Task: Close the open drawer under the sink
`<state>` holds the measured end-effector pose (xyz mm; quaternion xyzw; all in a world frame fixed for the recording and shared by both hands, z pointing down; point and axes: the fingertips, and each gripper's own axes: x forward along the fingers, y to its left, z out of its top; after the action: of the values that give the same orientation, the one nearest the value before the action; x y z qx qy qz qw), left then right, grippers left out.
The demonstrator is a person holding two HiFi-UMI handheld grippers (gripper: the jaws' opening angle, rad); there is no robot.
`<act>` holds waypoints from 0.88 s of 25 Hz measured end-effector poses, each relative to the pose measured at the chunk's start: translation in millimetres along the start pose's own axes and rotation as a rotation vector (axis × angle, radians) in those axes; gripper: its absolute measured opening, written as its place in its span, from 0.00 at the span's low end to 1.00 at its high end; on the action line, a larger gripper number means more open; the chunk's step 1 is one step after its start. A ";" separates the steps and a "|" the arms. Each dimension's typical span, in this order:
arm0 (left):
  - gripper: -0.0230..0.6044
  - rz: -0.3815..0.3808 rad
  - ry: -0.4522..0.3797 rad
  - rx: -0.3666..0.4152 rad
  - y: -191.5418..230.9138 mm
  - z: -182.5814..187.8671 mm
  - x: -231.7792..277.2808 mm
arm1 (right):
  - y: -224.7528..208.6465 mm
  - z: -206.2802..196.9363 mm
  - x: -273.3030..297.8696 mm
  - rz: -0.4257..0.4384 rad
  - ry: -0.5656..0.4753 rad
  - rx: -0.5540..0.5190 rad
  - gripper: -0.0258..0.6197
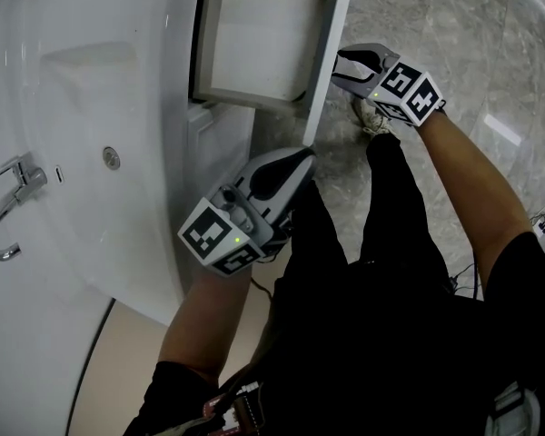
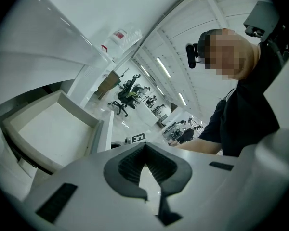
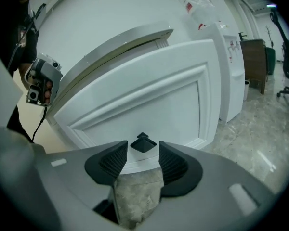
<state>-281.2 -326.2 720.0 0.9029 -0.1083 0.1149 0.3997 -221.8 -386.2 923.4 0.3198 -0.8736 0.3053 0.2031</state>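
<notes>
Below the sink [image 1: 73, 107], open white drawer [image 1: 254, 44], interior bare.

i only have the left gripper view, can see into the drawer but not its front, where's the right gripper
observer: the right gripper faces the outer side of the drawer front.
operator: any handle there
observer: yes, a small dark pyramid knob sits just ahead of the open jaws, in line with the gap between them, not gripped.
operator: how far out is the drawer
observer: in the head view the drawer stands pulled well out from under the sink.
</notes>
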 end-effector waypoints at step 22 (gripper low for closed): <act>0.03 -0.002 -0.025 0.003 -2.1 1.9 -5.9 | -2.2 5.0 19.0 0.075 -0.047 0.182 0.28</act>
<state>-285.9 -325.6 715.5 0.9051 -0.1122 0.1032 0.3970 -234.6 -399.1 931.0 0.3111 -0.8582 0.3833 0.1409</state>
